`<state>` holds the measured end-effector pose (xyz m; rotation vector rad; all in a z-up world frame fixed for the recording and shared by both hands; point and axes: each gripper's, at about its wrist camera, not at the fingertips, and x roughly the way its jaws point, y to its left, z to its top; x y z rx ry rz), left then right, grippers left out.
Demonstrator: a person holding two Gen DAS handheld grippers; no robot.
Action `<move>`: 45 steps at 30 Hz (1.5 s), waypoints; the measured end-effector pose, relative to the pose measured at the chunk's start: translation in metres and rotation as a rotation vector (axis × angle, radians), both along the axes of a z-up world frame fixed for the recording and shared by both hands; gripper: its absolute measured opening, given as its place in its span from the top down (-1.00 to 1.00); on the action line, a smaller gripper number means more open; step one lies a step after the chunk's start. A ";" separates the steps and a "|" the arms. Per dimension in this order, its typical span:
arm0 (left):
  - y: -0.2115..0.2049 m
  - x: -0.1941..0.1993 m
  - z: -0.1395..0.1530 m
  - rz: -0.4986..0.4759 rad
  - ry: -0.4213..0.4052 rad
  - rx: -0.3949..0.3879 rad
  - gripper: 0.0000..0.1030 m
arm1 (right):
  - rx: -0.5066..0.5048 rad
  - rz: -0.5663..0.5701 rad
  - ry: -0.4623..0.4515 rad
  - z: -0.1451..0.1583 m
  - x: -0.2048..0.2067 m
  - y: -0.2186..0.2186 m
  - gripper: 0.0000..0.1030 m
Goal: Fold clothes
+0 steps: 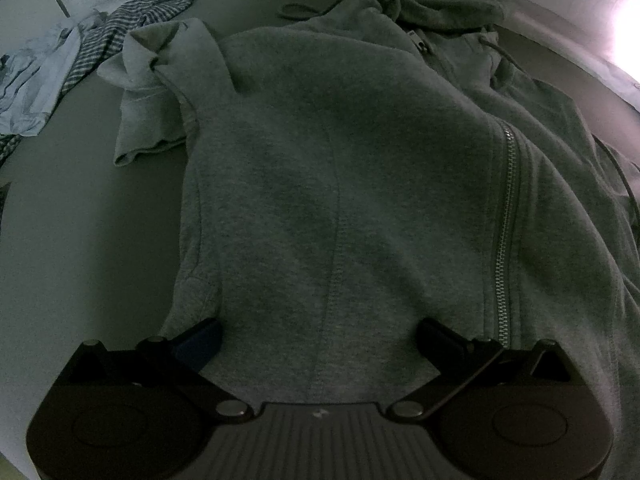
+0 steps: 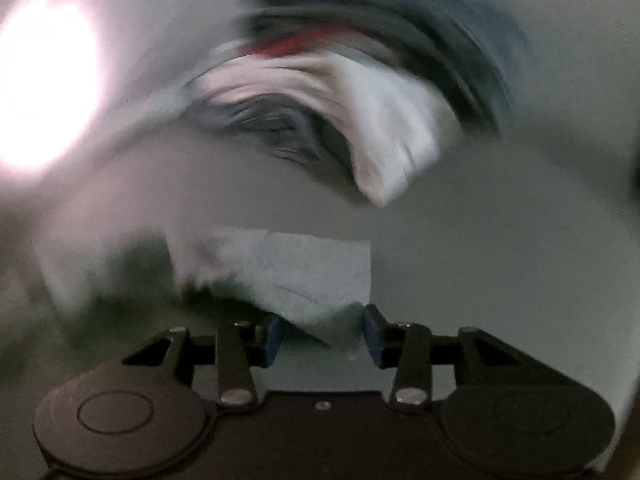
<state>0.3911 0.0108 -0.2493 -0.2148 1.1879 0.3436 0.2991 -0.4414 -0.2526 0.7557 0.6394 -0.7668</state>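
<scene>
Grey zip hoodie (image 1: 340,168) flat on counter (image 1: 80,240), filling centre; thick, soft, floppy, zipper (image 1: 506,240) stiffest. Left tool (image 1: 318,340) spread wide over hem, gripping nothing. Pinch hem at 6 o'clock. Right tool (image 2: 324,338) half-open, pale cloth (image 2: 304,276) between pads, unpinched.

Table (image 1: 72,216): plain, pale grey-green, dim light. Grey zip hoodie (image 1: 340,184) spread flat across most of it, zipper (image 1: 506,232) running lengthwise, short sleeve (image 1: 156,92) folded out to side, hood (image 1: 440,4) and drawstring (image 1: 312,10) at far end. Striped garment (image 1: 120,36) and pale blue cloth (image 1: 36,84) heaped together at far left corner, apart from hoodie. Right wrist view heavily blurred: same pale surface, mixed pile of clothes (image 2: 360,92) in white, dark, red; folded pale cloth (image 2: 304,276) nearer camera.
</scene>
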 end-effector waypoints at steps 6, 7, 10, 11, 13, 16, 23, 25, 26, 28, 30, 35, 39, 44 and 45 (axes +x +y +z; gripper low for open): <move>-0.012 -0.002 0.002 0.002 -0.007 0.003 -1.00 | 0.344 -0.190 -0.213 -0.012 -0.023 -0.006 -0.03; -0.014 -0.002 0.003 0.002 -0.008 0.003 -1.00 | 0.363 -0.201 -0.223 -0.012 -0.025 -0.006 -0.03; -0.020 -0.003 0.005 0.003 -0.009 0.004 -1.00 | 0.468 -0.249 -0.286 -0.017 -0.033 -0.007 -0.05; -0.022 -0.003 0.005 0.003 -0.008 0.004 -1.00 | 0.515 -0.271 -0.313 -0.021 -0.036 -0.006 -0.05; -0.027 -0.004 0.007 0.002 -0.005 0.003 -1.00 | 0.593 -0.311 -0.352 -0.027 -0.041 -0.005 -0.08; -0.034 -0.005 0.009 0.001 -0.005 0.003 -1.00 | 0.658 -0.341 -0.382 -0.032 -0.037 -0.009 -0.09; -0.054 -0.008 0.013 0.002 -0.012 0.006 -1.00 | 0.755 -0.427 -0.513 -0.043 -0.044 -0.006 -0.15; -0.059 -0.010 0.014 0.002 -0.014 0.007 -1.00 | 0.800 -0.474 -0.561 -0.051 -0.041 -0.009 -0.15; -0.062 -0.011 0.015 0.002 -0.015 0.008 -1.00 | 0.820 -0.490 -0.584 -0.054 -0.039 -0.011 -0.15; -0.069 -0.012 0.017 0.002 -0.015 0.008 -1.00 | 0.833 -0.506 -0.598 -0.058 -0.035 -0.014 -0.12; -0.075 -0.013 0.019 0.002 -0.015 0.008 -1.00 | 0.808 -0.505 -0.569 -0.057 -0.028 -0.017 -0.05; -0.092 -0.017 0.023 0.001 -0.018 0.010 -1.00 | 0.553 -0.365 -0.402 -0.032 -0.007 -0.027 0.40; -0.076 -0.022 0.024 -0.001 -0.019 0.010 -1.00 | 0.407 -0.318 -0.355 -0.010 -0.009 -0.041 0.88; 0.011 -0.016 0.016 -0.006 -0.018 0.007 -1.00 | 0.099 -0.295 -0.316 0.033 -0.019 -0.057 0.90; 0.026 -0.021 0.013 -0.007 -0.019 0.007 -1.00 | 0.041 -0.286 -0.291 0.038 -0.020 -0.060 0.90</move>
